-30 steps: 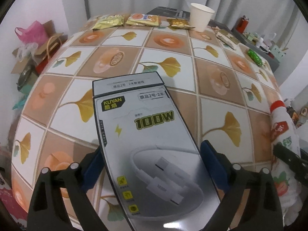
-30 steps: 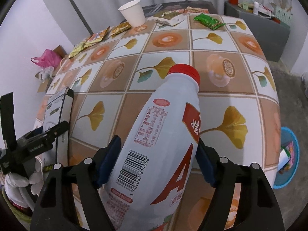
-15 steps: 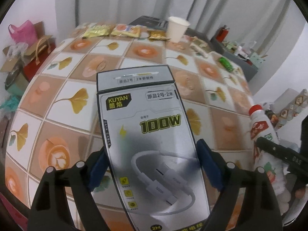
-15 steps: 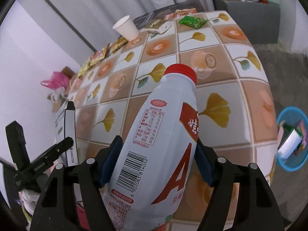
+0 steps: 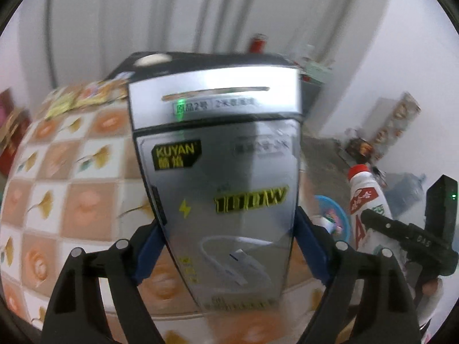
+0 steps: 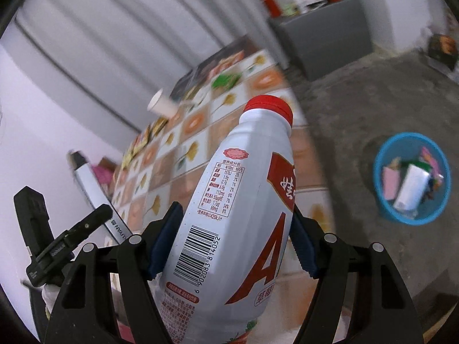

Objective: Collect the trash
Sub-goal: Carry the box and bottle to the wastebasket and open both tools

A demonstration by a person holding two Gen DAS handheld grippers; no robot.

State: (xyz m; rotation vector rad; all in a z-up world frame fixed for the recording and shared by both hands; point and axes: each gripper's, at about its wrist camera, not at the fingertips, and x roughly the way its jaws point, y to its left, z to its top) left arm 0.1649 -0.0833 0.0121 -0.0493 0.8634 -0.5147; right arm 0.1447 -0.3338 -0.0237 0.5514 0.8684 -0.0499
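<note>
My left gripper [image 5: 229, 238] is shut on a silver KUYAN cable box [image 5: 221, 172], held up above the table's near edge. My right gripper [image 6: 232, 243] is shut on a white milk bottle [image 6: 238, 209] with a red cap, tilted and lifted off the table. The bottle [image 5: 364, 200] and the right gripper also show at the right of the left wrist view. The box [image 6: 94, 197] shows at the left of the right wrist view. A blue trash basket [image 6: 384, 209] with several scraps stands on the floor to the right; its rim [image 5: 342, 215] peeks out beside the box.
The tiled table [image 6: 195, 143] carries a paper cup [image 6: 162, 106], a green wrapper [image 6: 225, 80] and several snack packets [image 5: 83, 97] along its far edge. A grey cabinet [image 6: 324, 37] stands by the curtain. The concrete floor [image 6: 358, 106] lies right of the table.
Both grippers have lifted and swung right with their loads. The views now look past the table's edge, and the blue basket on the floor has come further into view.
</note>
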